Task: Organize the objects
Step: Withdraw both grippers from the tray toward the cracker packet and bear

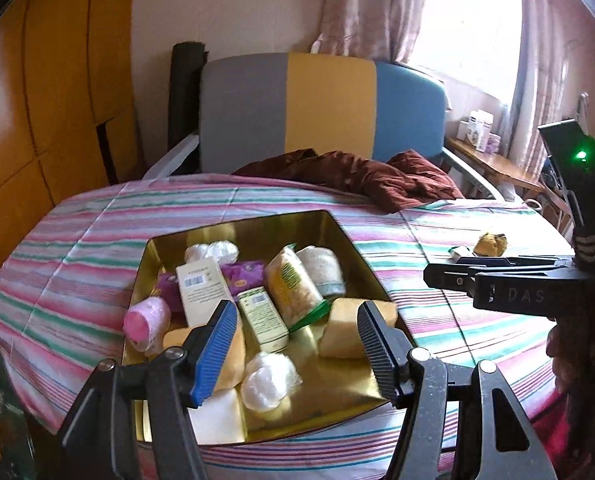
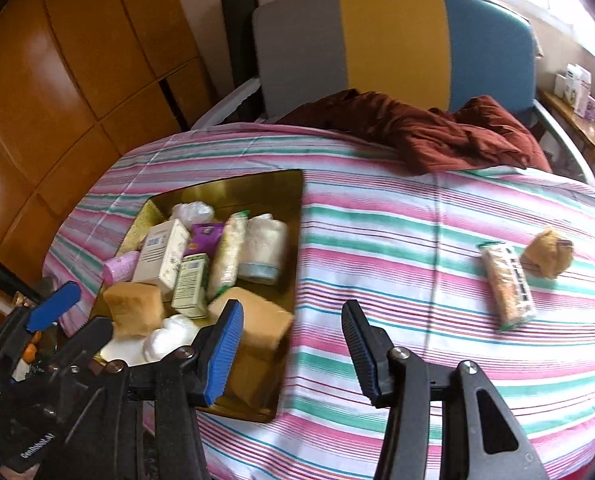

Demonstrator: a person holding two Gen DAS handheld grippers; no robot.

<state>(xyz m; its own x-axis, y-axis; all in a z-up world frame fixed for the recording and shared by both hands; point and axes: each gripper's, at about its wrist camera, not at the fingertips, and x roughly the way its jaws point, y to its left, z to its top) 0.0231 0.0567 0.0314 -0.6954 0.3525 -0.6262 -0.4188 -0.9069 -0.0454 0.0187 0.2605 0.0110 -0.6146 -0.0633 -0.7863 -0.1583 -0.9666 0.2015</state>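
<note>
While both grippers hang above the striped bed cover [image 2: 397, 240], the gold tray [image 2: 289, 184] serves as the landmark: it already holds boxes, wrapped rolls, snack packs and 2 tan sponges, crowded toward its near end. The left gripper [image 1: 297, 344] hovers over that near end with its jaws apart and nothing between them. The right gripper [image 2: 293, 352] sits just right of the tray's near right corner, jaws likewise apart and empty. 2 items are still outside the tray, well to its right on the cover: a long snack pack [image 2: 507, 284] and, just beyond it, a small tan pouch [image 2: 547, 258]. The risks look plain. The snack pack is slippery and long, so a pinch near 1 end could let it swing or slide out on the way over. The soft cover may bunch under the fingers. The tray is nearly full, so a careless drop could knock the sponge [image 2: 257, 320] at its right edge overboard.
</note>
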